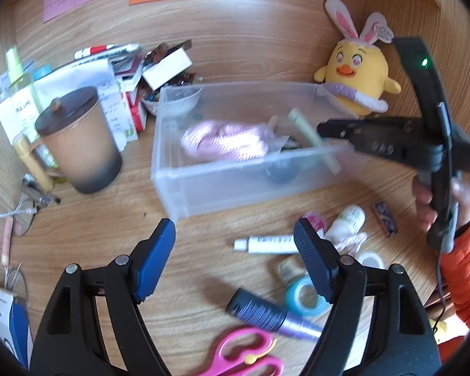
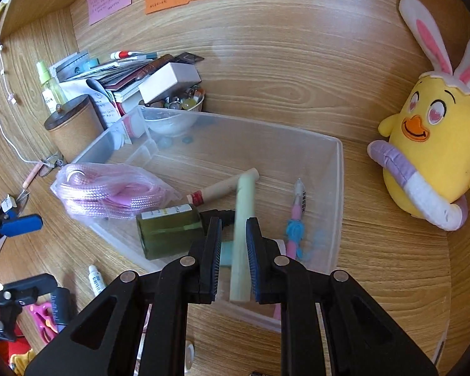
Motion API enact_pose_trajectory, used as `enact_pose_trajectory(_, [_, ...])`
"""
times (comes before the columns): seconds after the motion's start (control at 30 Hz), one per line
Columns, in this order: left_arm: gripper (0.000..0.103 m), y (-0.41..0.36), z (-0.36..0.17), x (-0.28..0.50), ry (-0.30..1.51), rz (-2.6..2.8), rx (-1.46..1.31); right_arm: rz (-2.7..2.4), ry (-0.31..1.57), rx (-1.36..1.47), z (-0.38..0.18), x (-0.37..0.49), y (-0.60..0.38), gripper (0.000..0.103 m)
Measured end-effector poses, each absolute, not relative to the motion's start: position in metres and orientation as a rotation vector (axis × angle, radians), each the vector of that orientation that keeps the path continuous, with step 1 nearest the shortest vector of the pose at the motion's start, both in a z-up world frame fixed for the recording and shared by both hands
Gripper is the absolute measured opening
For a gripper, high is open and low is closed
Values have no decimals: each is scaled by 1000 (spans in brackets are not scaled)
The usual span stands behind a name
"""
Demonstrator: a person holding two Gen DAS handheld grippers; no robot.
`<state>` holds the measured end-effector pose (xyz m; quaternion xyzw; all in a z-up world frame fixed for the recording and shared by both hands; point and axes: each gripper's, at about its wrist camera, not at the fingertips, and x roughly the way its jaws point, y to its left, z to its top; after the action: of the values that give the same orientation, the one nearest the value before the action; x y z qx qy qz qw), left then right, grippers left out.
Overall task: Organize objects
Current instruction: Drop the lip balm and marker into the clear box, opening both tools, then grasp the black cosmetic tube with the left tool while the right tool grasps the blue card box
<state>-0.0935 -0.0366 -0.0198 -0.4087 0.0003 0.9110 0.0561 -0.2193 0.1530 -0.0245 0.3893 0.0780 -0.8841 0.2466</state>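
A clear plastic bin [image 2: 336,169] sits on the wooden desk; it also shows in the left wrist view [image 1: 203,188]. Inside lie a pink rope bundle [image 2: 109,194], a green bottle [image 2: 169,232], a beige stick [image 2: 222,188] and a pink pen [image 2: 297,213]. My right gripper [image 2: 233,222] holds a pale green stick [image 2: 242,235] between its pads, above the bin. From the left wrist view the right gripper [image 1: 321,128] carries that stick [image 1: 313,139] over the bin. My left gripper [image 1: 235,228] is open and empty, above the desk in front of the bin.
Loose items lie near the left gripper: a white tube [image 1: 266,244], small white bottle [image 1: 347,219], blue tape roll [image 1: 305,297], purple-black brush [image 1: 272,315], pink scissors [image 1: 244,357]. A lidded brown mug [image 1: 78,141], a stack of books and boxes [image 1: 125,72] and a yellow plush chick [image 1: 357,75] surround the bin.
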Motion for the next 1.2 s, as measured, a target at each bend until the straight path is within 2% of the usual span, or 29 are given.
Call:
enact_pose_trajectory(0.07, [79, -41, -25, -87, -5, 2759, -1267, -2413, 217, 1051, -21, -214, 154, 16])
enact_pose_trajectory(0.3, [83, -44, -43, -67, -73, 2705, -1352, -2459, 256, 955, -8, -178, 168, 36])
enact_pose_trajectory(0.47, [84, -36, -58, -61, -64, 2656, -1416, -2494, 271, 927, -7, -153, 182, 42])
enact_pose_trajectory(0.67, [84, -44, -67, -58, -229, 2607, -1451, -2495, 226, 984, -22, -135, 204, 45])
enact_pose_trajectory(0.8, [74, -46, -66, -58, -265, 2624, -1442, -2487, 207, 1045, -37, -127, 216, 45])
enact_pose_trajectory(1.03, [50, -43, -64, -67, -272, 2605, -1427, -2443, 141, 1157, -65, -122, 227, 45])
enact_pose_trajectory(1.2, [46, -38, -64, -67, -214, 2632, -1402, -2427, 147, 1192, -76, -118, 226, 47])
